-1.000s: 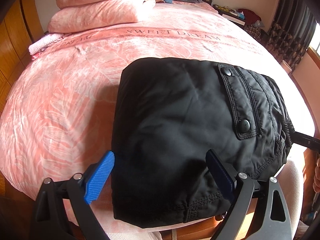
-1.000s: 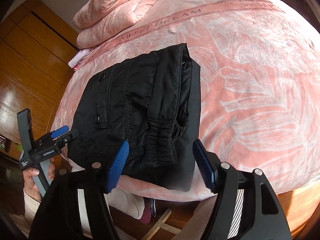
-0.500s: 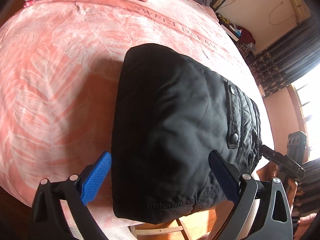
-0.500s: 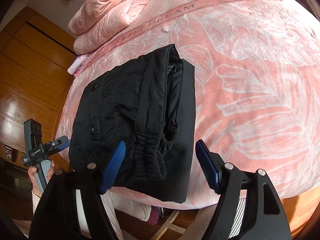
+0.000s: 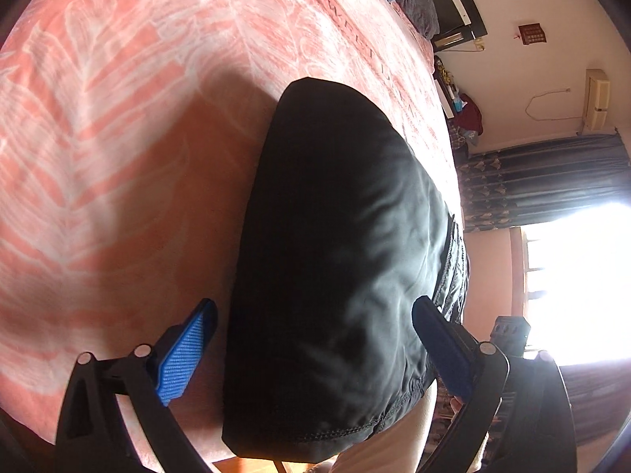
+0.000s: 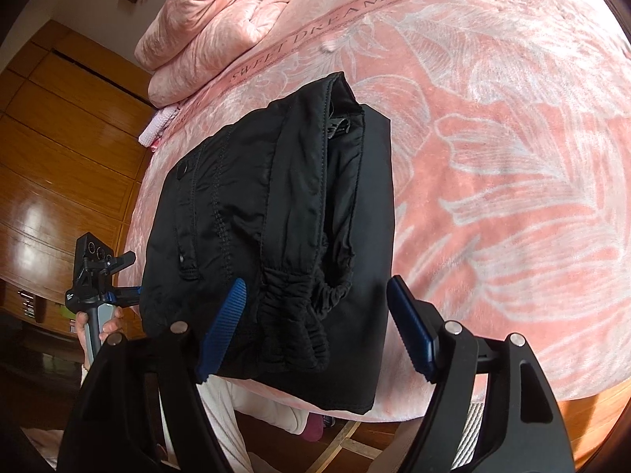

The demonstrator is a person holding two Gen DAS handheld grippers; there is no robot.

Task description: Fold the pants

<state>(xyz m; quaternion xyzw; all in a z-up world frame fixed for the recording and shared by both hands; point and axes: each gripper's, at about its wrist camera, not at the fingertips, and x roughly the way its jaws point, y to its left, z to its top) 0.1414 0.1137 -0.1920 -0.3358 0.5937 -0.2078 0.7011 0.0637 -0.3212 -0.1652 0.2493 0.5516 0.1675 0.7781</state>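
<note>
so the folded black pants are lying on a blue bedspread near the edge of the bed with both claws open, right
Not quite: the bedspread is pink, not blue, as the right wrist view shows. The folded black pants do lie near the bed's edge, and the left claw and right claw are both open.

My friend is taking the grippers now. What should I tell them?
Left gripper: open, holding nothing, hanging over the near edge of the pants.
Right gripper: open, holding nothing, over the waistband.
Pants: a folded black bundle near the bed's front edge, one corner poking past it.
Done: the folds look finished.
Left: maybe tidy the bundle and nudge it further onto the bed.
</note>
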